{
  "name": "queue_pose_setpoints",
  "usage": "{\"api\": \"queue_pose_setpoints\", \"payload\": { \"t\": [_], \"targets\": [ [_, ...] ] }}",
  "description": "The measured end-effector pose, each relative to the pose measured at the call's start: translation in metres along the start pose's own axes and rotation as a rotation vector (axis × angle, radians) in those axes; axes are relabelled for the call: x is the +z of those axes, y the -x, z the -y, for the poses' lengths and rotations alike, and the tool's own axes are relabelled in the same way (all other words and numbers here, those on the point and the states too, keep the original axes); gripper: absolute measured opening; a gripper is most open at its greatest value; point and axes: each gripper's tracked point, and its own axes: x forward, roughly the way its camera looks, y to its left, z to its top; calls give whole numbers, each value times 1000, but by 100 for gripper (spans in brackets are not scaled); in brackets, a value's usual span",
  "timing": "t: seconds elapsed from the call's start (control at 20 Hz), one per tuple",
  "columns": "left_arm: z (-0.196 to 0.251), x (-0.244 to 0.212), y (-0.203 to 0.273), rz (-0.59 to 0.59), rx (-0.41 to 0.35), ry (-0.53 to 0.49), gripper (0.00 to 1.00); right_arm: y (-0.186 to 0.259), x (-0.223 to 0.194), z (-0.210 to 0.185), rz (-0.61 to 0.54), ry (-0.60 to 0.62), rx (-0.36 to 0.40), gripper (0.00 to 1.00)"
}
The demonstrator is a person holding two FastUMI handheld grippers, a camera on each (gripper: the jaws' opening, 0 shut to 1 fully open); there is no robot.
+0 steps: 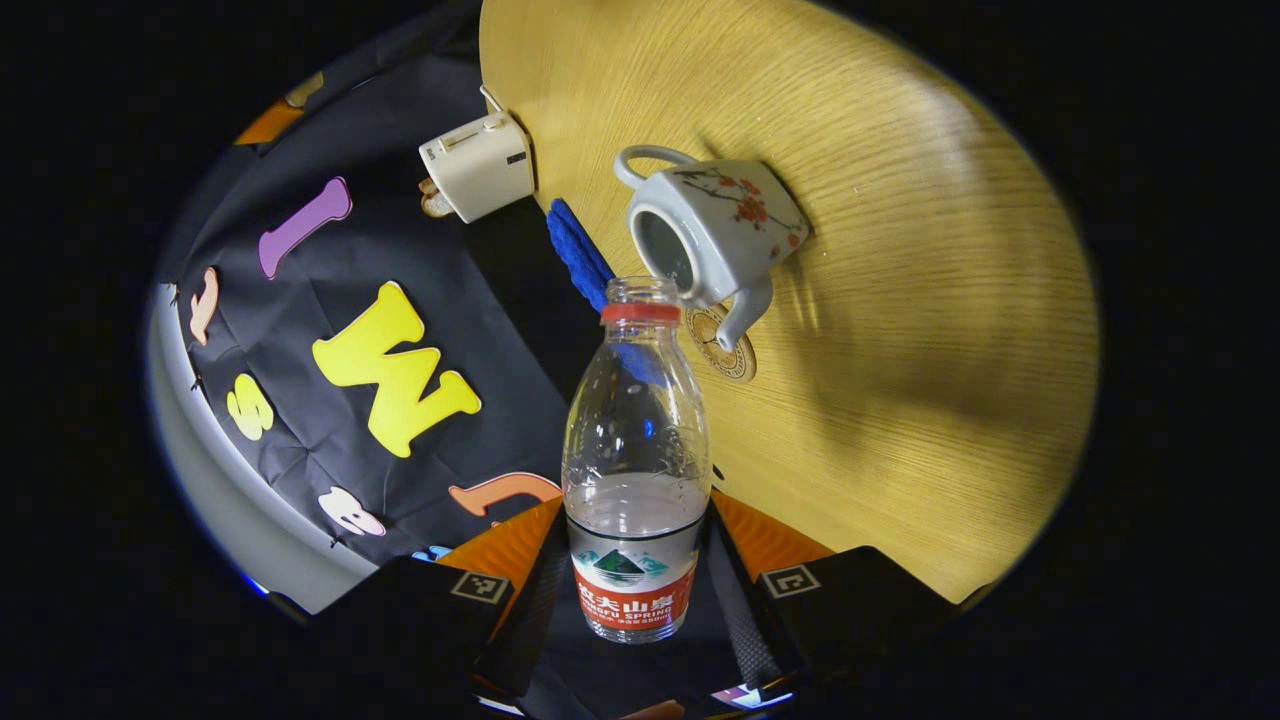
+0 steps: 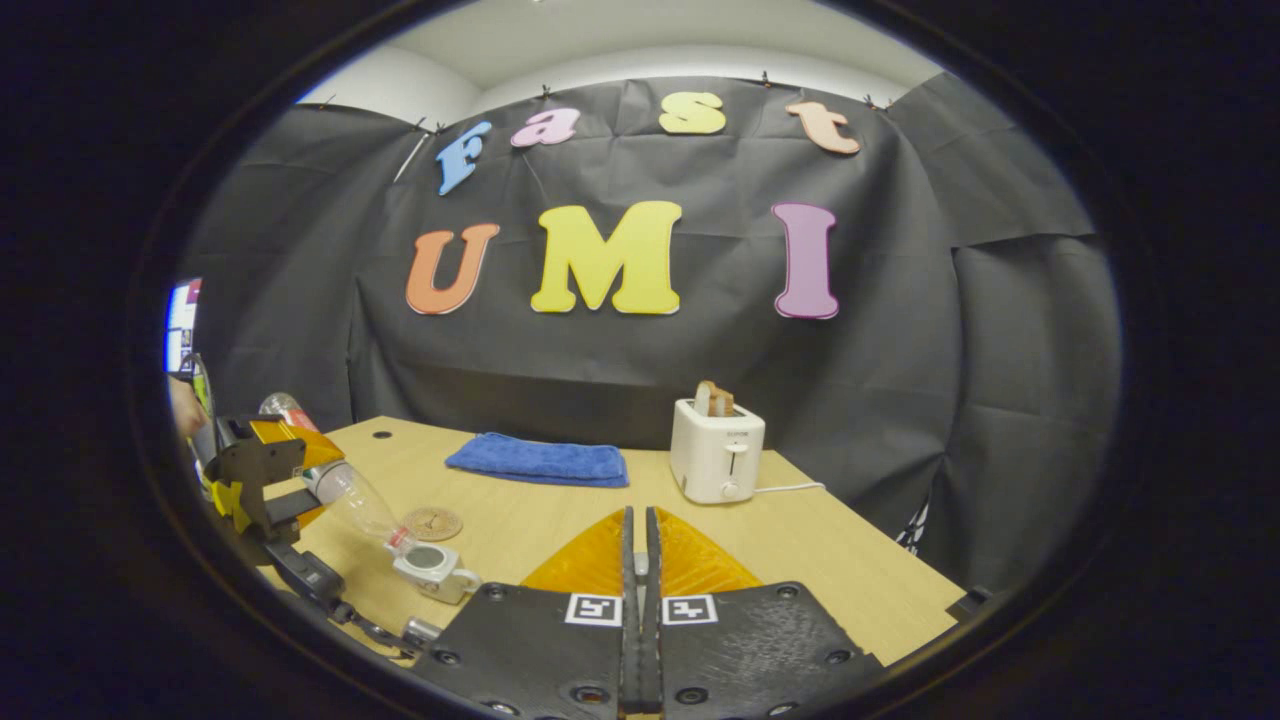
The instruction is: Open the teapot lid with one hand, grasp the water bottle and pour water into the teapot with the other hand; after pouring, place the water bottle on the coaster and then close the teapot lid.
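Observation:
In the left gripper view my left gripper (image 1: 636,585) is shut on the lower body of a clear water bottle (image 1: 636,440), uncapped, with a red neck ring and some water inside. Its mouth points at the open top of the white flower-painted teapot (image 1: 720,225). In the right gripper view the bottle (image 2: 355,500) tilts mouth-down right over the teapot (image 2: 435,568), held by the left gripper (image 2: 270,470). The round coaster (image 1: 735,355) lies just past the spout. My right gripper (image 2: 637,545) hangs above the table with fingers pressed together on a thin pale sliver, the teapot lid, mostly hidden.
A white toaster (image 2: 717,450) with bread in it stands at the back of the wooden table (image 2: 820,560). A folded blue cloth (image 2: 540,460) lies to its left. A hand shows at the far left edge behind the left gripper.

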Motion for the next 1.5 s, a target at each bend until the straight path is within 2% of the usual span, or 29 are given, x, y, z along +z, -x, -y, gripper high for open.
{"api": "queue_pose_setpoints", "payload": {
  "t": [0.5,0.6,0.65,0.95,1.15,1.5],
  "targets": [
    [-4,2,3,-3,15,-63,76,1,1,-3,-2,-1,5,0],
    [-5,2,4,-9,16,-65,80,3,2,-3,2,4,4,0],
    [-5,1,2,-10,16,-67,76,4,3,-4,5,5,7,0],
    [-4,0,1,2,19,-42,76,3,3,-4,4,5,6,0],
    [7,3,1,46,24,75,76,3,5,-1,15,9,-5,0],
    [42,-1,6,92,33,471,76,4,3,-7,11,14,0,0]
  ]
}}
